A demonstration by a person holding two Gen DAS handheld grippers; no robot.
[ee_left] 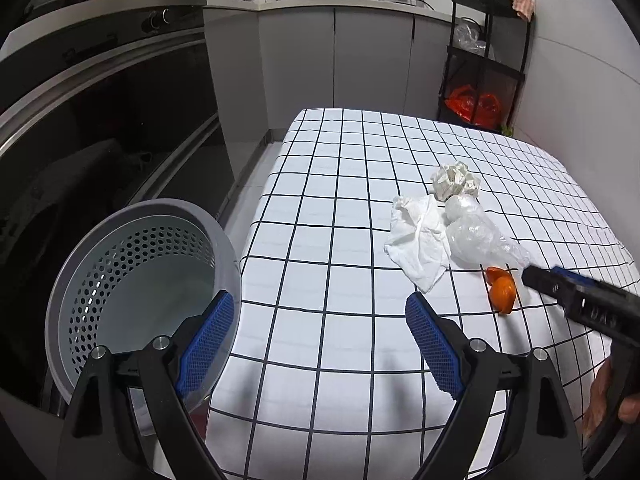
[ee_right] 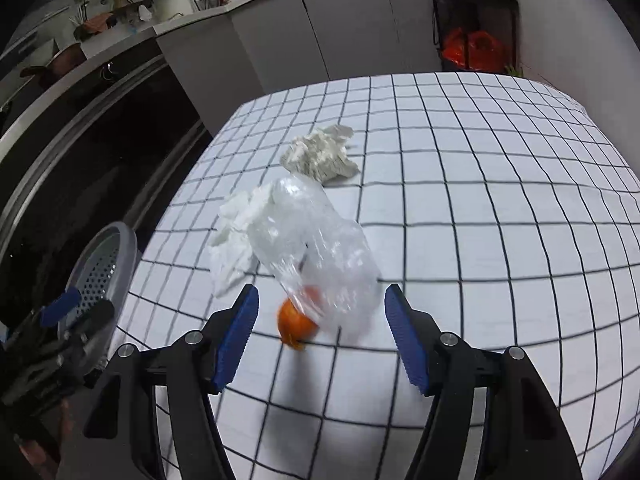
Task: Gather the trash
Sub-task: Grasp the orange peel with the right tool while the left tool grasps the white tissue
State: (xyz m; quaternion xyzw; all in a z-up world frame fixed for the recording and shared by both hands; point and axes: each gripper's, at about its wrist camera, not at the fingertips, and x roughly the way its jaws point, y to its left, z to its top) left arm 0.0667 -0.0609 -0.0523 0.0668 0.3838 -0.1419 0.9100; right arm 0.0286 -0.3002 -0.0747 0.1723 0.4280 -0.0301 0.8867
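Right tongs (ee_right: 320, 336) spread open over orange peel (ee_right: 296, 326) and plastic bag (ee_right: 316, 236), left tongs (ee_left: 320, 344) open beside grey bin (ee_left: 136, 276), tissue (ee_left: 420, 240) on checked bench (ee_left: 340, 184).

A matt perforated plastic bin (ee_left: 136, 264), crinkled glossy clear plastic bag (ee_right: 316, 240), soft white tissue (ee_left: 418, 240) on checked cloth (ee_left: 320, 200).

In the right wrist view the plastic bag (ee_right: 316, 248) is blurred and partly covers the orange peel (ee_right: 296, 322) at six o'clock.
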